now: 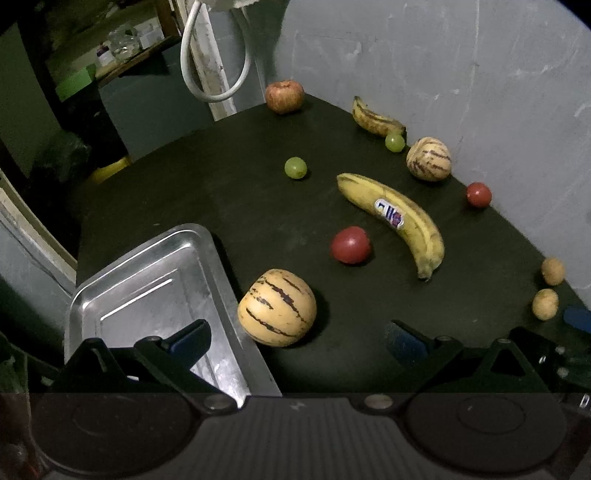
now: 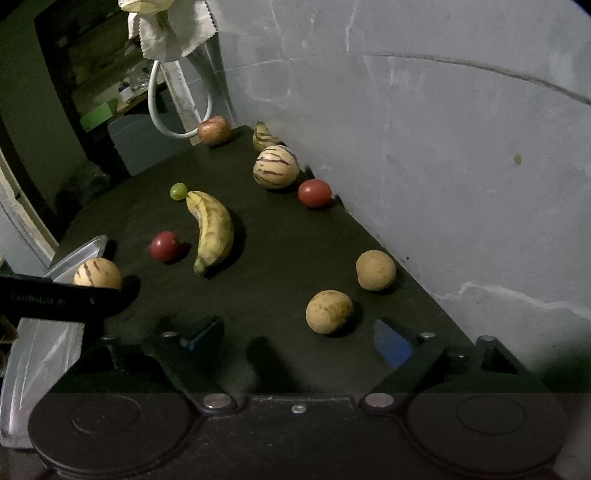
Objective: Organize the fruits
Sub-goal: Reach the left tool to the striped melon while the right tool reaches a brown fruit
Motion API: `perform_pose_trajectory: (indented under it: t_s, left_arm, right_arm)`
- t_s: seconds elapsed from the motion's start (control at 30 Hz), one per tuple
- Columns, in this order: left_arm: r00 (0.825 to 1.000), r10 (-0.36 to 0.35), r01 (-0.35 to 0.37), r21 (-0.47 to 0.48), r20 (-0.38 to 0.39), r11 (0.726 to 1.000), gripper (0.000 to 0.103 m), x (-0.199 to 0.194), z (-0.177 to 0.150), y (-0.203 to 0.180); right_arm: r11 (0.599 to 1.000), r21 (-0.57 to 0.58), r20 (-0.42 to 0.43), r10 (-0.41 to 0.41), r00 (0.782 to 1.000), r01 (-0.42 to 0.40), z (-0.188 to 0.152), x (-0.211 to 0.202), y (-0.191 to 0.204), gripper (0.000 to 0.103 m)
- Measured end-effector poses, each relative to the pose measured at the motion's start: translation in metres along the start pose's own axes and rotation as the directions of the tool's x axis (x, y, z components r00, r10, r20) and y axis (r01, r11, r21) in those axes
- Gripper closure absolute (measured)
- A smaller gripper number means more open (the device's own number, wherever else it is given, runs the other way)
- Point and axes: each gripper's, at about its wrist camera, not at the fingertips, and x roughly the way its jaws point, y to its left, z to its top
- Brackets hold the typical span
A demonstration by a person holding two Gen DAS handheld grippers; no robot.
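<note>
Diagonally, banana stem toward tongs

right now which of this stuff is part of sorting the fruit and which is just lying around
Part of the job:
metal tray
large banana
small banana
two striped melons
two red tomatoes
two green grapes
apple
two brown round fruits

Just lying about:
white cable loop
white cloth
</note>
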Motion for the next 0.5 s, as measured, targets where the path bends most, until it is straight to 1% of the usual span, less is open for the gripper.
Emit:
perform_pose_trajectory:
  t_s: [0.2, 0.33, 0.4, 0.47, 0.5]
  left_arm:
    - [1.0, 0.004, -0.004, 0.016, 0.004, 1.0, 0.001, 0.012, 0.001, 0.005]
    - [1.0, -0.004, 0.004, 0.028, 0.011, 1.0, 0.004, 0.015, 0.003, 0.006]
    - [1.0, -0.012, 0.012, 0.034, 0.015, 0.999, 0.006, 0.017, 0.004, 0.007]
    - [1.0, -0.018, 0.017, 0.042, 0.016, 0.999, 0.007, 0.019, 0.005, 0.007]
    - [1.0, -0.02, 0.019, 0.045, 0.017, 0.999, 0.008, 0.02, 0.005, 0.006]
  right_arm:
    - [1.0, -0.014, 0.015, -0.006, 1.0, 0.006, 0.0, 0.003, 0.007, 0.023]
    - [1.0, -0.025, 0.022, -0.012, 1.0, 0.013, 0.001, 0.006, 0.012, 0.032]
    - [0.999, -0.033, 0.025, -0.015, 1.0, 0.016, 0.001, 0.007, 0.014, 0.035]
    - [0.999, -0.04, 0.029, -0.018, 0.999, 0.02, 0.001, 0.008, 0.017, 0.041]
    - [0.999, -0.044, 0.03, -0.019, 0.999, 0.02, 0.001, 0.009, 0.018, 0.041]
